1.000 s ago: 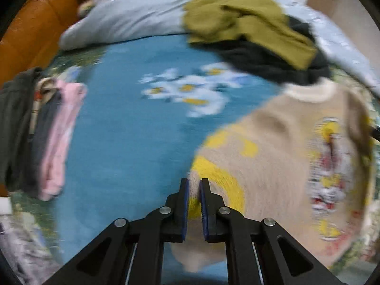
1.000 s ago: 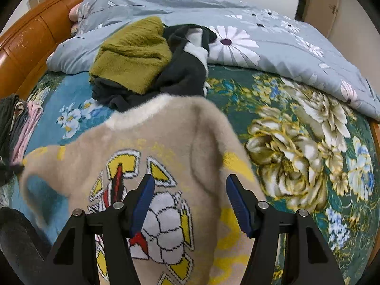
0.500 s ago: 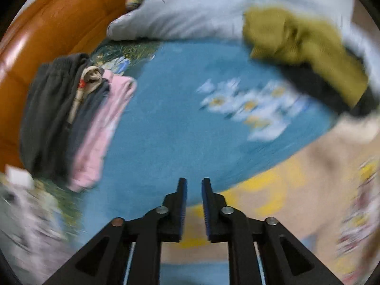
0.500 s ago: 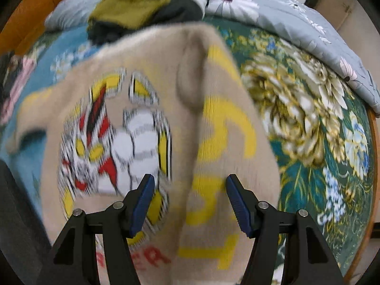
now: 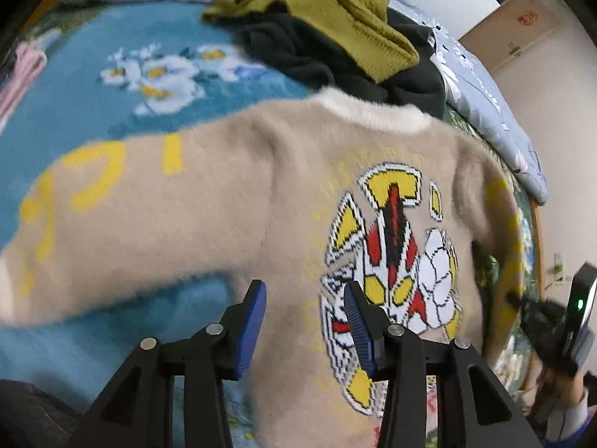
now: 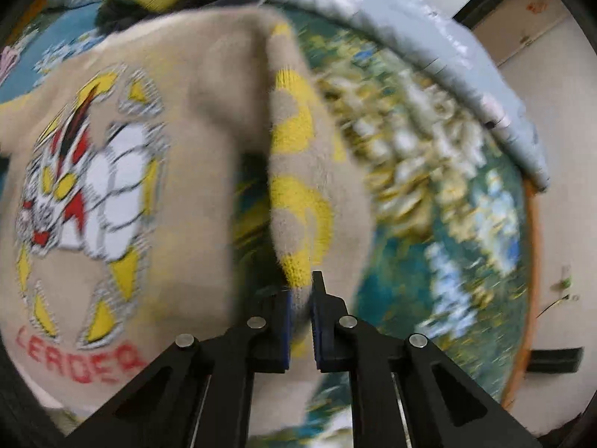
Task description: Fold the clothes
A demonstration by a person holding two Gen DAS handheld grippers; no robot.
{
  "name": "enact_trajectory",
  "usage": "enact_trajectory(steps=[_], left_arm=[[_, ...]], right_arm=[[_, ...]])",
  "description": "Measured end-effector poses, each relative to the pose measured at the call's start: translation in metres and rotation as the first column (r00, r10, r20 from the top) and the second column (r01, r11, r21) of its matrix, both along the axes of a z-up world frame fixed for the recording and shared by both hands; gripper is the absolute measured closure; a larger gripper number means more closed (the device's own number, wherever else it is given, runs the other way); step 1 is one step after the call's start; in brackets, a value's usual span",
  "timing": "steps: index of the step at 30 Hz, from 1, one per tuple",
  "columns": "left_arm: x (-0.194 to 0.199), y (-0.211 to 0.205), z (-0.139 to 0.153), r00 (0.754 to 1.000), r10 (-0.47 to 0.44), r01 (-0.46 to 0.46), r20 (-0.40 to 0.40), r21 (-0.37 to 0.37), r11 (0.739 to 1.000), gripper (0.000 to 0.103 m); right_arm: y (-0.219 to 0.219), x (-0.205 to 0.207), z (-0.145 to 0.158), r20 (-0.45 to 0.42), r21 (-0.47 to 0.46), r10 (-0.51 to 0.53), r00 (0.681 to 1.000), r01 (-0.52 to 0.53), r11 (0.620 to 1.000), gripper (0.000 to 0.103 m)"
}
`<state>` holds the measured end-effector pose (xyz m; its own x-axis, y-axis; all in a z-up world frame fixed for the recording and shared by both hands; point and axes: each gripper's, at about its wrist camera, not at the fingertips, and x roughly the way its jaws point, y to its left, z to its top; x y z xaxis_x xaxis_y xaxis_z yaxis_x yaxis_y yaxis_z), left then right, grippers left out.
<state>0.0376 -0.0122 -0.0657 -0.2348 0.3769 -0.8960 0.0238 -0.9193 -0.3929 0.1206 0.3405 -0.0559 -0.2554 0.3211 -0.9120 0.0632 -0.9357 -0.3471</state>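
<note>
Right gripper [image 6: 300, 317]: jaws are closing tight on the cuff end of the right sleeve [image 6: 298, 171], which is running straight ahead from the fingertips toward the shoulder; its long axis is lying nearly in line with the gripper.

Left gripper [image 5: 304, 321]: jaws are standing apart, holding nothing, hovering over the lower body of the beige sweater [image 5: 283, 201]. The left sleeve [image 5: 93, 201] is stretching out to this gripper's left, crosswise to its fingers, cuff farthest out.

Judgement: the right sleeve is the part in hand, and it needs carrying leftward across the chest graphic [image 6: 86, 186]; the left gripper is nearer the free sleeve.

Writing: red letters under the graphic are reading roughly "LERDEO", blurred. Yellow characters on both sleeves are not legible.

Beyond the sweater: an olive knit [image 5: 317, 11] is lying on a dark garment [image 5: 321, 59] ahead; the floral bedspread [image 6: 440, 194] is spreading to the right gripper's right; a grey quilt [image 6: 429, 48] is lying farther off.
</note>
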Motion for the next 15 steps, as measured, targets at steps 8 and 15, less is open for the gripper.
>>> enact_trajectory(steps=[8, 15], left_arm=[[0.002, -0.020, -0.013, 0.994, 0.105, -0.106, 0.038, 0.052, 0.993, 0.056], [0.004, -0.031, -0.016, 0.984, 0.175, -0.178, 0.039, 0.093, 0.980, 0.056]], right_arm=[[0.088, -0.079, 0.015, -0.071, 0.132, -0.110, 0.991, 0.119, 0.984, 0.095], [0.114, -0.112, 0.011, -0.117, 0.062, -0.227, 0.967, 0.235, 0.970, 0.074]])
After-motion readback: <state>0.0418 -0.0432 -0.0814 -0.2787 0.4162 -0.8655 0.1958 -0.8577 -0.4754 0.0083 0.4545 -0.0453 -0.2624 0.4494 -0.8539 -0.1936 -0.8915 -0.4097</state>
